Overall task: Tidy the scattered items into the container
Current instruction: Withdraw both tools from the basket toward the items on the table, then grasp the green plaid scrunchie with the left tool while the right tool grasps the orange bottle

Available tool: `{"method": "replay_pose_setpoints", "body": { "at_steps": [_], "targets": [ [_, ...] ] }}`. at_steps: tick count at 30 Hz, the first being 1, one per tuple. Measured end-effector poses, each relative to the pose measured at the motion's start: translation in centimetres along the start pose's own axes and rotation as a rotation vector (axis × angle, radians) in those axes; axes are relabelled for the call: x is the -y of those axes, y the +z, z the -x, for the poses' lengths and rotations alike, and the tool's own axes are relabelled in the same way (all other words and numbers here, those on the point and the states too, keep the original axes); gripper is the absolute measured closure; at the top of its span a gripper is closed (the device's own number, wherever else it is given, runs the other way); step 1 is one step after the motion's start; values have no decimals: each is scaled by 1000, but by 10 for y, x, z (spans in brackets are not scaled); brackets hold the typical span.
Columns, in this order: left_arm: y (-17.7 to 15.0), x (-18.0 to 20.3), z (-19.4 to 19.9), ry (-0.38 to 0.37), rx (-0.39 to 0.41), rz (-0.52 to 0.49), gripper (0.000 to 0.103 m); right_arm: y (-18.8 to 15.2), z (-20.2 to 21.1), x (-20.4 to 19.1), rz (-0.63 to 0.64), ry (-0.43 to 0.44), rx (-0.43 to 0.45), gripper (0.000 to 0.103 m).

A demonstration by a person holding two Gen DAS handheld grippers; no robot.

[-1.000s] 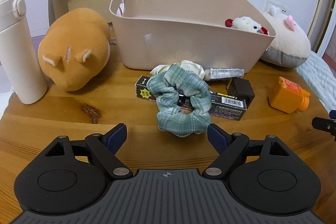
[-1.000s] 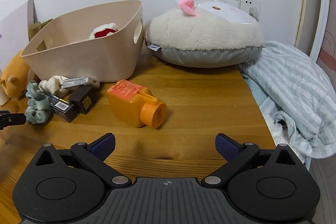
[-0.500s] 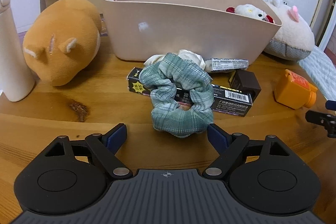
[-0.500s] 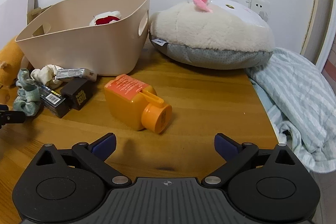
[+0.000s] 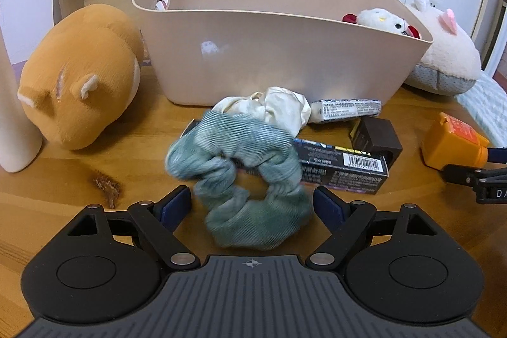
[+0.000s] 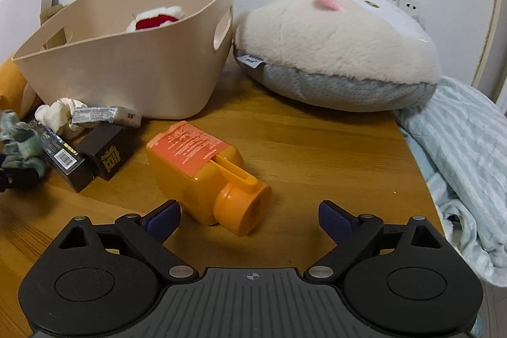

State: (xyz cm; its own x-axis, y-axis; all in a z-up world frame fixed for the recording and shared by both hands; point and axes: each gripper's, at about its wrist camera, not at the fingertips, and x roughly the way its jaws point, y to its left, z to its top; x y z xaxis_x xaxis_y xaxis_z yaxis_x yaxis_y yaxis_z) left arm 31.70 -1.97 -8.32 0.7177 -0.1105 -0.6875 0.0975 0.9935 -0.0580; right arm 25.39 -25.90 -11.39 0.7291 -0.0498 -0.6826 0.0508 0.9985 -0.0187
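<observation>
I'm closing my left gripper (image 5: 252,206) in on the green plaid fabric scrunchie (image 5: 245,171), now low-centre between its spread fingers. My right gripper (image 6: 248,216), fingers likewise spread, is nearing the orange plastic bottle (image 6: 206,176); both items are becoming graspable for the beige plastic basket (image 5: 279,53).

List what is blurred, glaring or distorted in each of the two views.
Left wrist view: the green scrunchie between the open fingers is smeared by motion blur; the beige basket shows a small glare spot on its front wall; fisheye bends the frame edges. Right wrist view: sharp, the orange bottle crisp; the wall edge at right curves.
</observation>
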Motion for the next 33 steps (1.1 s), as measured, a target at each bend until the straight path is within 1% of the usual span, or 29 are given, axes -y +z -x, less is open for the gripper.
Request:
{"method": "replay_pose_setpoints", "body": {
  "at_steps": [8, 10, 11, 15, 16, 20, 24, 25, 26, 28, 30, 33],
  "targets": [
    [2, 0, -4, 19, 20, 10, 18, 12, -13, -5, 26, 14, -4, 11],
    [2, 0, -4, 20, 24, 11, 18, 14, -16, -7, 33, 17, -6, 13],
    [2, 0, -4, 24, 27, 10, 22, 15, -17, -8, 36, 20, -8, 14],
    [2, -1, -4, 38, 36, 6, 34, 17, -21, -11, 28, 44, -3, 21],
    [2, -2, -4, 39, 36, 4, 36, 17, -21, -11, 25, 50, -3, 22],
    [2, -6, -2, 53, 40, 11, 50, 17, -20, -13, 26, 56, -5, 23],
    [2, -8, 0, 63, 43, 14, 60, 16, -18, -17, 30, 64, -2, 34],
    [2, -8, 1, 66, 43, 11, 61, 16, -17, -17, 29, 62, -4, 42],
    [1, -8, 1, 68, 43, 8, 62, 17, -16, -17, 20, 67, -6, 44],
    [0, -7, 1, 82, 47, 7, 68, 17, -15, -17, 13, 65, -9, 57],
    [0, -7, 2, 99, 51, 13, 75, 18, -14, -16, 5, 63, -10, 67],
    [-1, -10, 4, 105, 49, 28, 79, 16, -12, -13, -20, 65, -8, 67]
  ]
}}
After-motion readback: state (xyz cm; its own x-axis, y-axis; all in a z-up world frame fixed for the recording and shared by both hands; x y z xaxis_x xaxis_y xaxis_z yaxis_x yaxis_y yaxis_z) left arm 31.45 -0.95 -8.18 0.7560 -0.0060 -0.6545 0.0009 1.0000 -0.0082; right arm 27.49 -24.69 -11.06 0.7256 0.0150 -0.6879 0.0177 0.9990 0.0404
